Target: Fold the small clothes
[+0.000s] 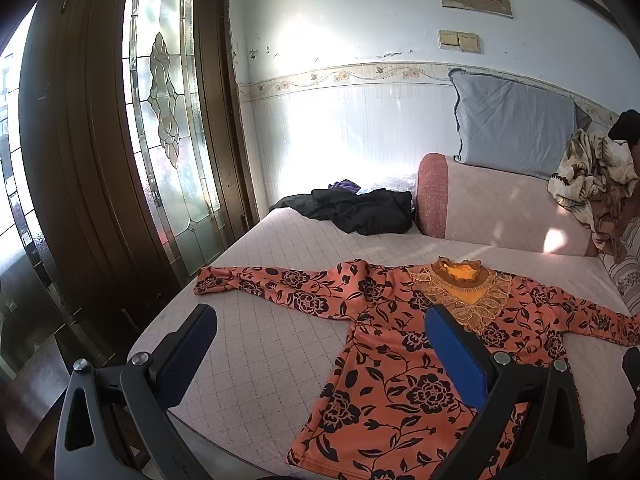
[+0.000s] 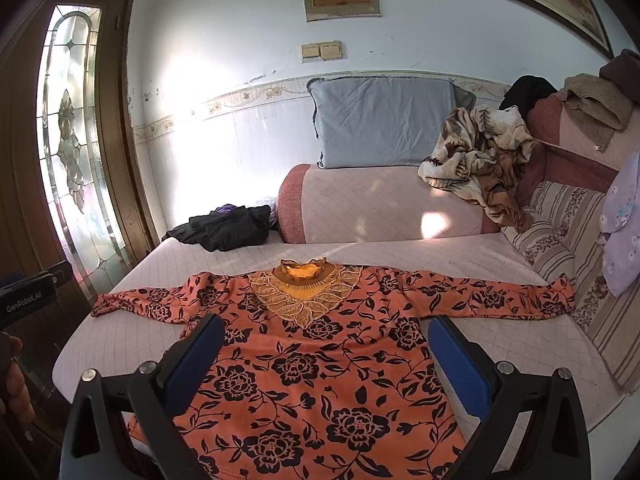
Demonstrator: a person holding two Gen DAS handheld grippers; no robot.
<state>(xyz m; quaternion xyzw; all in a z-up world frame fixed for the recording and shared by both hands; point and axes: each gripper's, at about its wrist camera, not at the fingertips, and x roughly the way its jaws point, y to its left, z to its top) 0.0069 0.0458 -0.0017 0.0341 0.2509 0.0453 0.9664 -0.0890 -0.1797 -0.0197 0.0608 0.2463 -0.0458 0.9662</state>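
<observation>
Both tongs, left [image 1: 320,332] and right [image 2: 326,340], spread wide, empty, above floral top [image 2: 320,360]; "GenRobot.AI" on left unit.

left gripper [image 1: 320,332] blk frame, 2 blue pads, silver screws

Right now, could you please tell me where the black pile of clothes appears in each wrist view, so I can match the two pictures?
Left wrist view: the black pile of clothes lies at centre, at the bed's far end, left of the pink bolster.
Right wrist view: the black pile of clothes lies left of centre, again just left of the pink bolster.
Shared landmark: the blue pillow standing behind the bolster.
</observation>
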